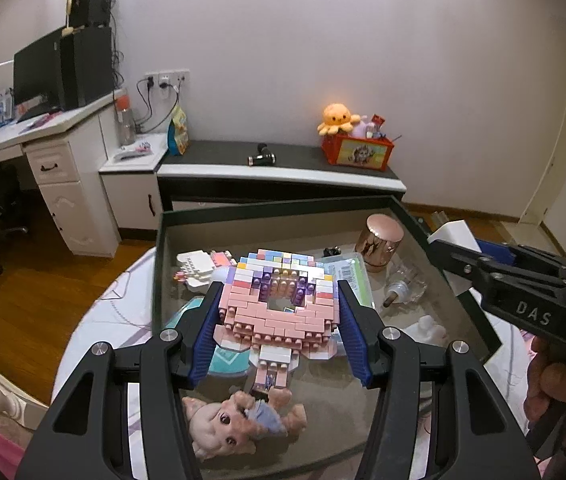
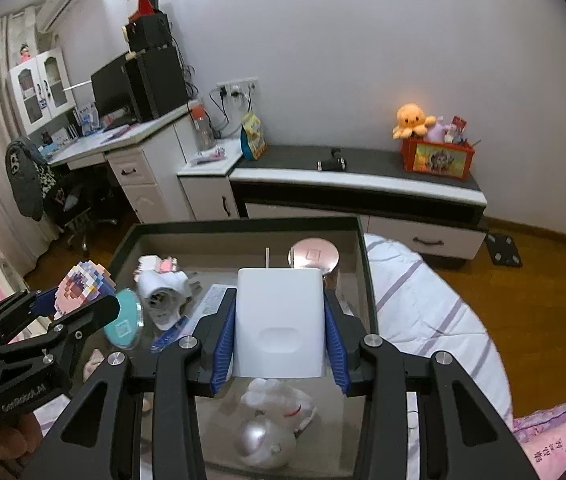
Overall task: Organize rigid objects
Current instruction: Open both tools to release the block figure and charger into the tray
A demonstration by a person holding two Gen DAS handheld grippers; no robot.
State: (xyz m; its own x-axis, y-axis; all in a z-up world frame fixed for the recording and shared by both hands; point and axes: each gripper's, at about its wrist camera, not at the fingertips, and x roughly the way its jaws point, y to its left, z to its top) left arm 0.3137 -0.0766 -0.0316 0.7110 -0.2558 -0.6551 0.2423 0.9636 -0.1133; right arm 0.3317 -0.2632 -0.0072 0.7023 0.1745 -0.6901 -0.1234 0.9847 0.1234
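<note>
My left gripper [image 1: 279, 296] is shut on a pink and pastel brick-built figure [image 1: 279, 308] and holds it above the dark-rimmed box [image 1: 283, 206]. The figure also shows in the right wrist view [image 2: 79, 288], with the left gripper [image 2: 71, 304] at the left. My right gripper [image 2: 279, 312] is shut on a white rectangular box-shaped device [image 2: 279, 320] above the same box [image 2: 243, 224]. The right gripper [image 1: 455, 248] shows at the right in the left wrist view, with the white device [image 1: 453, 234] in its jaws.
In the box lie a rose-gold cylinder [image 1: 381, 242], a white brick model [image 1: 199, 268], a small pink doll [image 1: 239, 420], a teal round case [image 2: 125, 320], a white plush [image 2: 279, 400] and a silver ball [image 2: 263, 440]. The box rests on a bed. A low cabinet [image 2: 363, 184] stands behind.
</note>
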